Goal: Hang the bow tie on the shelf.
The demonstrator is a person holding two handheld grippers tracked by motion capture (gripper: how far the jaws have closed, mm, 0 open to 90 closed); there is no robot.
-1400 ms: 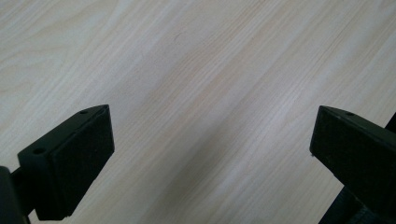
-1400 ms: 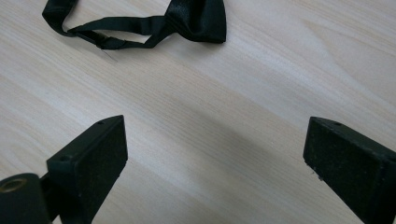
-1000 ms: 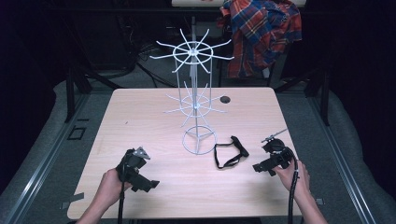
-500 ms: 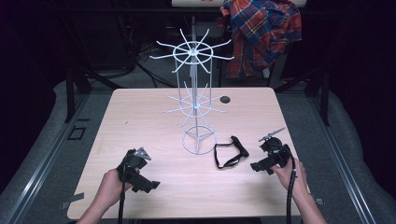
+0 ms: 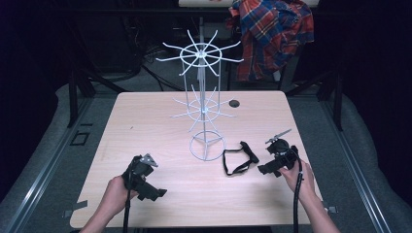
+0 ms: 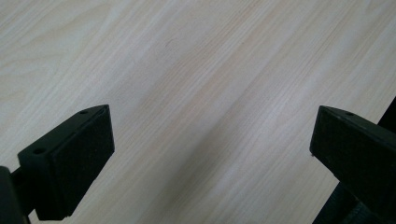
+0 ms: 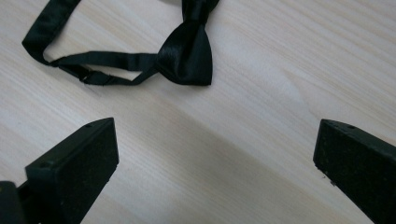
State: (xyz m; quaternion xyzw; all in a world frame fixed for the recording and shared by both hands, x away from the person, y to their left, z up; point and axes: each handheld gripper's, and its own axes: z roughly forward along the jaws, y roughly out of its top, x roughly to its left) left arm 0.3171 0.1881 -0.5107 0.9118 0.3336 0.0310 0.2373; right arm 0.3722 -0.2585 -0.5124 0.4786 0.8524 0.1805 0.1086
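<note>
A black bow tie (image 5: pixel 240 158) with its looped strap lies flat on the wooden table (image 5: pixel 145 121), right of the rack's base; in the right gripper view the bow tie (image 7: pixel 187 51) sits just ahead of the jaws. My right gripper (image 5: pixel 266 164) hovers right beside it, open (image 7: pixel 215 154); its jaws have just widened a little, with only bare wood between them. My left gripper (image 5: pixel 150 187) is held near the front left of the table, open (image 6: pixel 212 140) over bare wood.
A white wire display rack (image 5: pixel 204 111) with two tiers of hooks stands mid-table on a ring base. A small dark round hole (image 5: pixel 234 103) sits behind it. A plaid shirt (image 5: pixel 272 34) hangs beyond the far edge. Dark floor surrounds the table.
My right gripper has edged slightly left toward the bow tie. The left gripper, the bow tie and the rack have stayed where they were.
</note>
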